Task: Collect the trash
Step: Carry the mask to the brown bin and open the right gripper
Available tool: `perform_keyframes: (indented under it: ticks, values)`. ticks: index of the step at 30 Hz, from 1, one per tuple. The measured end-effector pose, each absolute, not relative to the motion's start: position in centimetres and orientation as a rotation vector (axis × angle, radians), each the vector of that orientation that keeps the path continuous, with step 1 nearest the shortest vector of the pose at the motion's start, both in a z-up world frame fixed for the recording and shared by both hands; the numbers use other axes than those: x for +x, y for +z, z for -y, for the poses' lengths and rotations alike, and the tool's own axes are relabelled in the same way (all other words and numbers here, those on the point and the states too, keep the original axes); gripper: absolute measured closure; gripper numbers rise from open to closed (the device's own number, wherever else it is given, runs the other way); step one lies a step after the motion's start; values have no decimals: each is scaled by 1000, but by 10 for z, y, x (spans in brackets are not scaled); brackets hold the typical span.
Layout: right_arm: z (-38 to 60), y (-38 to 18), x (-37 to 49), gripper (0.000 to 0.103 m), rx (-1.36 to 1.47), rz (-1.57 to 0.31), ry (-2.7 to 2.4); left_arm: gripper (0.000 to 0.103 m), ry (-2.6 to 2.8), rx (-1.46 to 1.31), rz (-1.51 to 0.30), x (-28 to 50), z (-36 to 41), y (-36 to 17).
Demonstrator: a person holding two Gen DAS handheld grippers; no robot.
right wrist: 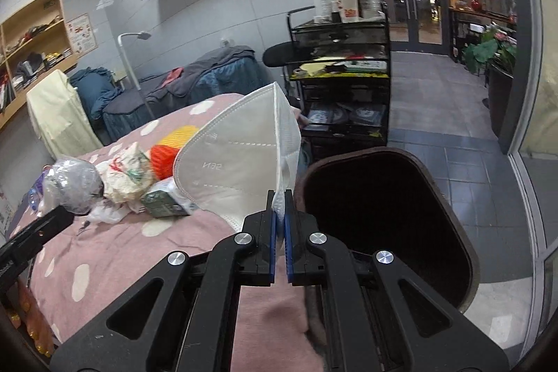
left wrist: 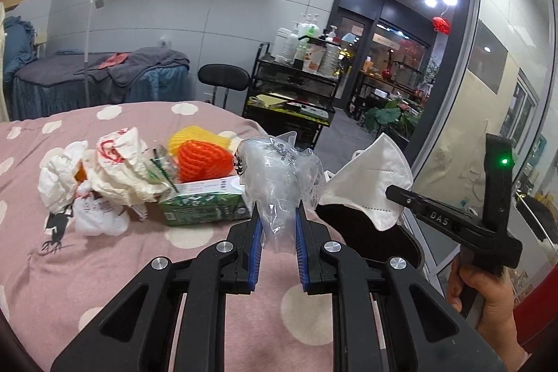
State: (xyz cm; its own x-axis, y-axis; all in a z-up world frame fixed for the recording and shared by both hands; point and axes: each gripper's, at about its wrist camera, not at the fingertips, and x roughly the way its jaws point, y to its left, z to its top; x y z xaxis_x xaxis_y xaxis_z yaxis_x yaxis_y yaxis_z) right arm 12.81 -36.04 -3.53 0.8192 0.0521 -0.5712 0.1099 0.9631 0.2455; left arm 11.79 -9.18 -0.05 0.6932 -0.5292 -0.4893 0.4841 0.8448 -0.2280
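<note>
A: What are the two tongs carrying right now?

B: The left tongs (left wrist: pixel 278 215) are pinching a crumpled clear plastic wrapper (left wrist: pixel 275 176) between their blue pads. The right tongs (right wrist: pixel 281 201) are clenched tight on the edge of a white folded face mask (right wrist: pixel 240 162), which is standing up above the jaws.

A: And where is the bin?

B: A dark, round-cornered open trash bin (right wrist: pixel 383 215) is sitting just past the near right edge of the bed, on the grey tiled floor. The mask is hanging near its left rim, not yet over the opening as far as I can judge. The wrapper is hanging over the pink bedspread with white dots (left wrist: pixel 104 267), left of the bin.

A: So how much is done?

B: Two pieces are lifted but neither is dropped. The bin's inside is looking dark, so I cannot tell whether anything is lying in it.

A: What is left on the bed?

B: A pile at the far left: crumpled white paper with red print (left wrist: pixel 118 166), an orange foam fruit net (left wrist: pixel 204 159), a yellow one (left wrist: pixel 195 136) behind it, a green printed carton (left wrist: pixel 205 203), and a white plastic bag (left wrist: pixel 97 215). Most of the collecting is still waiting.
</note>
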Motion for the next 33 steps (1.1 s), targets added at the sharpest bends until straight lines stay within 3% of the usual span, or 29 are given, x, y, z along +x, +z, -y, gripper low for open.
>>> perform_keyframes:
  ticks: [17,19,21,22,23,33]
  values:
    - [444,-149,164,96,370,-848,-252,86,-725,-43,-669,136,171,-8]
    - [447,-157,165,88,392,-863,-254,86,-732,-35,-679,139,176,-9]
    - [446,-157,163,65,395,-855,-260,86,-741,-23,-692,142,183,-11]
    - [445,-155,162,40,387,-845,-274,86,-745,-21,-696,142,186,-11]
    - [445,-152,158,30,377,-821,-291,86,-749,-19,-704,143,189,-12]
    - [456,-121,132,23,376,-730,-369,86,-792,3,-749,150,219,-17]
